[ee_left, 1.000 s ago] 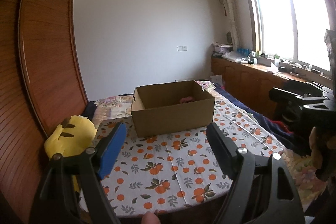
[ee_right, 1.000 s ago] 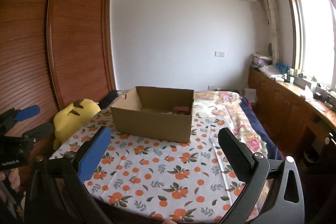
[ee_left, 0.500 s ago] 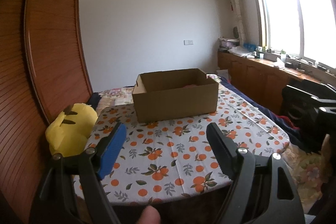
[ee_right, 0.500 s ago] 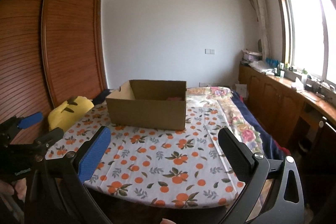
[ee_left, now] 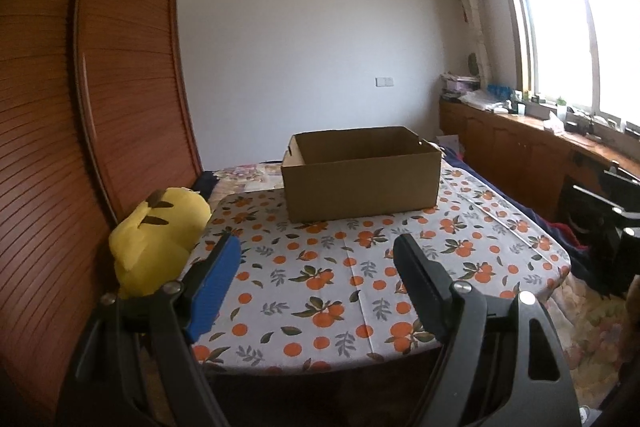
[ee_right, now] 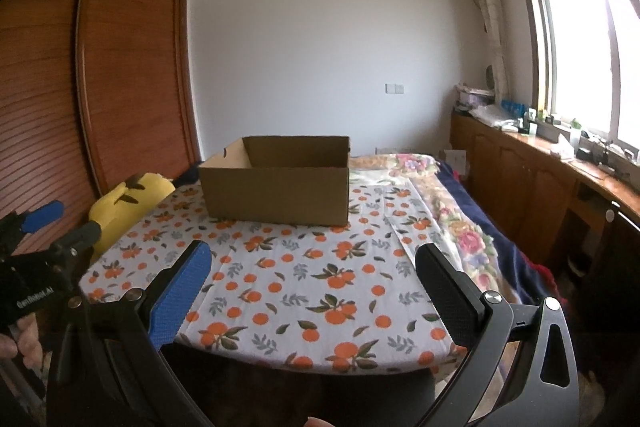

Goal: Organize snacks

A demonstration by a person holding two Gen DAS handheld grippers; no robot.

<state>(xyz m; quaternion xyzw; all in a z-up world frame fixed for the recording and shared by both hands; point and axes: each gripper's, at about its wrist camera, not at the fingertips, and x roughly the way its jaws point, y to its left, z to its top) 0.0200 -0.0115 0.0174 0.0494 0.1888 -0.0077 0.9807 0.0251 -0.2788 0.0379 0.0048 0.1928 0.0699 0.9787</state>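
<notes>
On the far part of the round table under its orange-print cloth (ee_left: 352,279) sits the open brown cardboard box (ee_left: 360,179); its inside is hidden from this low angle, so no snacks show; both the left gripper (ee_left: 316,259) and right gripper (ee_right: 312,263) hang near the table's front edge, jaws wide and empty; best rise enough to see over the box wall before reaching in.

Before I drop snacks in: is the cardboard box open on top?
Open. The cardboard box stands upright on the table with no lid or flaps over it; its inner walls show in both views.
</notes>
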